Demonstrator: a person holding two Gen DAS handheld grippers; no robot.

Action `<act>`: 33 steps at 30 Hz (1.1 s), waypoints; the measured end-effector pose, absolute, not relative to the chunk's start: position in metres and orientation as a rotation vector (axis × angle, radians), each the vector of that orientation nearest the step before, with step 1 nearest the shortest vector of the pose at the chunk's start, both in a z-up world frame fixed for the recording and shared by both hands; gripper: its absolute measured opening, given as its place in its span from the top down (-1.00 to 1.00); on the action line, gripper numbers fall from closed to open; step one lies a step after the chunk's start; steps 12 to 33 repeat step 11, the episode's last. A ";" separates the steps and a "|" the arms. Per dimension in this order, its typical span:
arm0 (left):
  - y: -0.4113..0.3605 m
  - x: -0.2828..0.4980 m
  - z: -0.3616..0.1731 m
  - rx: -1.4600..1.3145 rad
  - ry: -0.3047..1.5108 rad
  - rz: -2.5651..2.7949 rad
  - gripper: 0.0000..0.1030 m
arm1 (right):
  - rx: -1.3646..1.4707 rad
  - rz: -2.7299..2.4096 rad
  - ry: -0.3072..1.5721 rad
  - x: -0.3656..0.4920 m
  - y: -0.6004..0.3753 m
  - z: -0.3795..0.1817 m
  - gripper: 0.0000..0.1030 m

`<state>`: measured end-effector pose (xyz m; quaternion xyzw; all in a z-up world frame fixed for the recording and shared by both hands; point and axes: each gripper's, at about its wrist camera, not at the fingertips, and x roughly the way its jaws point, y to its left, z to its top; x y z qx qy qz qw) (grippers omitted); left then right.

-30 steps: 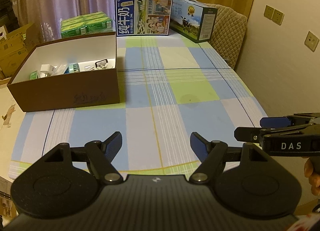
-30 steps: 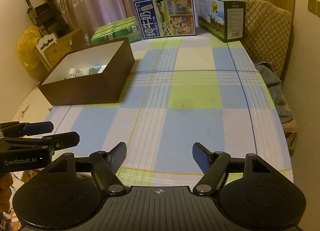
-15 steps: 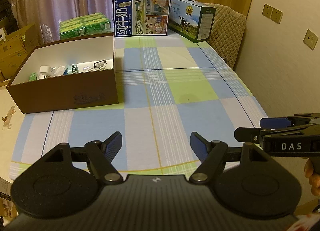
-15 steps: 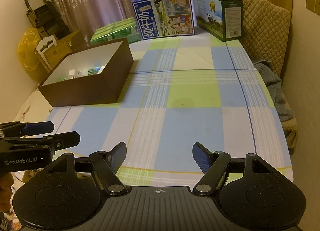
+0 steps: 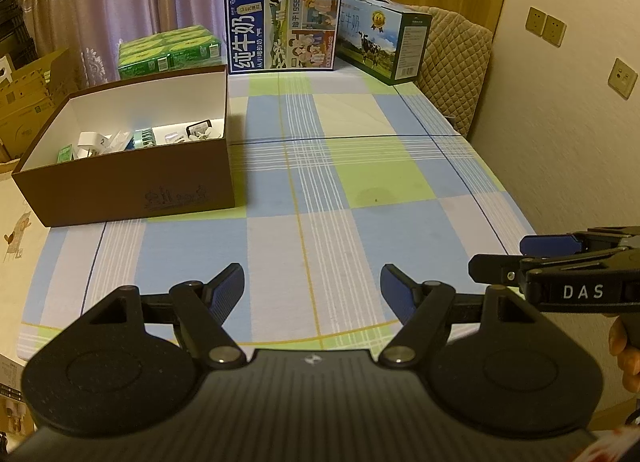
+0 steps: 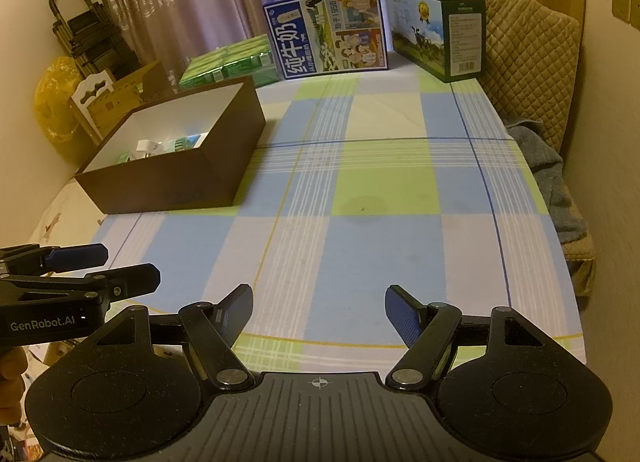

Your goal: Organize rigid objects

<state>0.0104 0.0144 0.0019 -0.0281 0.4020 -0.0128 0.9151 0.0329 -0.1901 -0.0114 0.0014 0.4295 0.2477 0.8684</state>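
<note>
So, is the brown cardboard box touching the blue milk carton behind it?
Apart: the right wrist view shows tablecloth between the brown cardboard box and the blue milk carton.

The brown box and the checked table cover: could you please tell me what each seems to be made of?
Brown box: probably cardboard, matte, with thin straight walls, a white inside and a faint print on the front. Checked table cover: apparently woven cloth, matte, lying flat.
</note>
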 end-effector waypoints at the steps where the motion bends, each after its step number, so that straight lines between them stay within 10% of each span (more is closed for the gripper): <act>1: 0.015 0.010 0.002 -0.058 0.827 -0.026 -0.40 | 0.002 0.518 0.899 0.033 -0.190 -0.012 -0.36; 33: 0.011 0.010 0.000 -0.056 0.831 -0.018 -0.40 | 0.004 0.523 0.904 0.035 -0.195 -0.013 -0.36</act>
